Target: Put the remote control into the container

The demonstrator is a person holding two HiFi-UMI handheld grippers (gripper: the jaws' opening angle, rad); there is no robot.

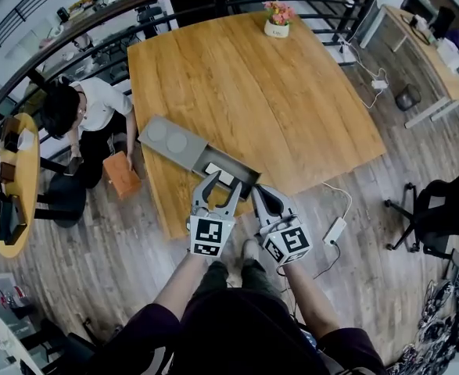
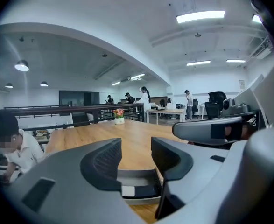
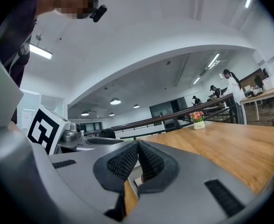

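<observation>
A long grey container [image 1: 160, 137] lies at the near left edge of the wooden table [image 1: 252, 92]. In its open end sits a flat white-and-dark object [image 1: 216, 171] that looks like the remote control. My left gripper [image 1: 220, 184] hovers just over that open end, jaws apart with nothing between them; in the left gripper view [image 2: 136, 157] the container's grey wall [image 2: 137, 178] shows beyond the gap. Just to the right, at the table's edge, my right gripper [image 1: 257, 191] has its jaws pressed together and empty, as the right gripper view [image 3: 137, 148] also shows.
A flower pot [image 1: 277, 20] stands at the table's far edge. A person [image 1: 88, 108] crouches on the floor left of the table beside an orange box [image 1: 121, 173]. A power strip [image 1: 335, 230] and cable lie on the floor to the right, beyond them a black chair [image 1: 440, 209].
</observation>
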